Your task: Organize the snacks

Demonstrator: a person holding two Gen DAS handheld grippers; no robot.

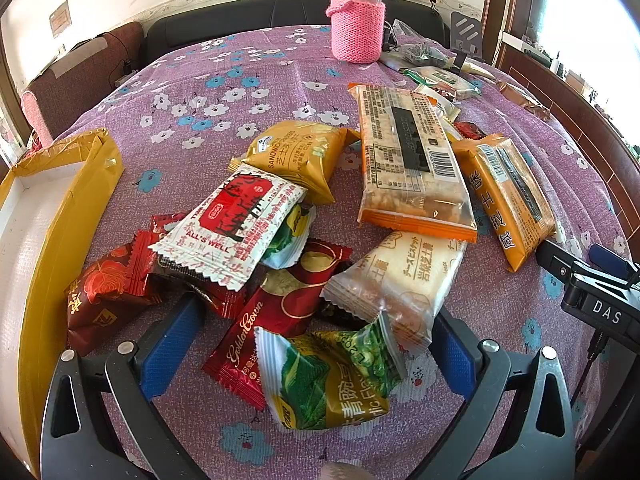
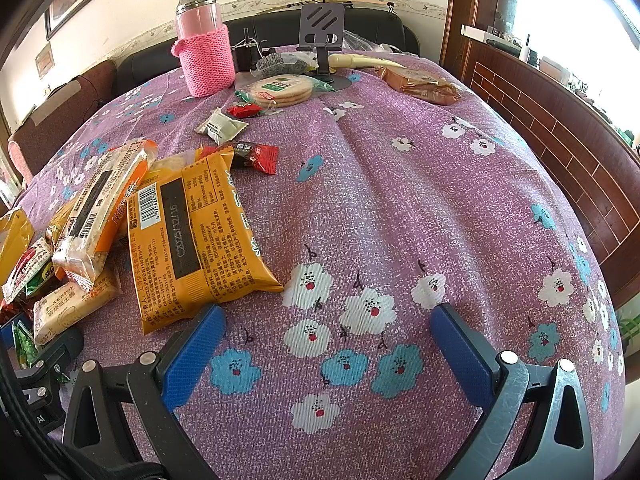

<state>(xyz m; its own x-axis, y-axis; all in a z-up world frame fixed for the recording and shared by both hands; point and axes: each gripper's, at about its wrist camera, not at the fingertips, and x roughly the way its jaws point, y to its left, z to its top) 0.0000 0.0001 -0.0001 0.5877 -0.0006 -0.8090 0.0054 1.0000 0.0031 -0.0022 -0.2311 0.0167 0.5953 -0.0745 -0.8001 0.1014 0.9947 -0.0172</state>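
A loose heap of snack packets lies on the purple flowered tablecloth [image 1: 240, 80]. My left gripper [image 1: 318, 316] is open low over the heap, its blue fingers on either side of a green pea packet [image 1: 332, 380] and a red Golden Crown packet [image 1: 276, 320]. I cannot tell whether the pads touch them. A white-and-red packet [image 1: 236, 220], a yellow sandwich-cracker packet [image 1: 300, 152] and long orange packets [image 1: 408, 160] lie beyond. My right gripper [image 2: 328, 316] is open over bare cloth, just right of an orange packet [image 2: 192, 240].
A gold box with a white inside [image 1: 60, 220] stands at the table's left edge. At the back are a pink bottle in a knitted sleeve [image 2: 204, 48], a phone stand [image 2: 320, 28] and more snacks [image 2: 280, 88]. A wooden headboard [image 2: 540, 128] runs along the right.
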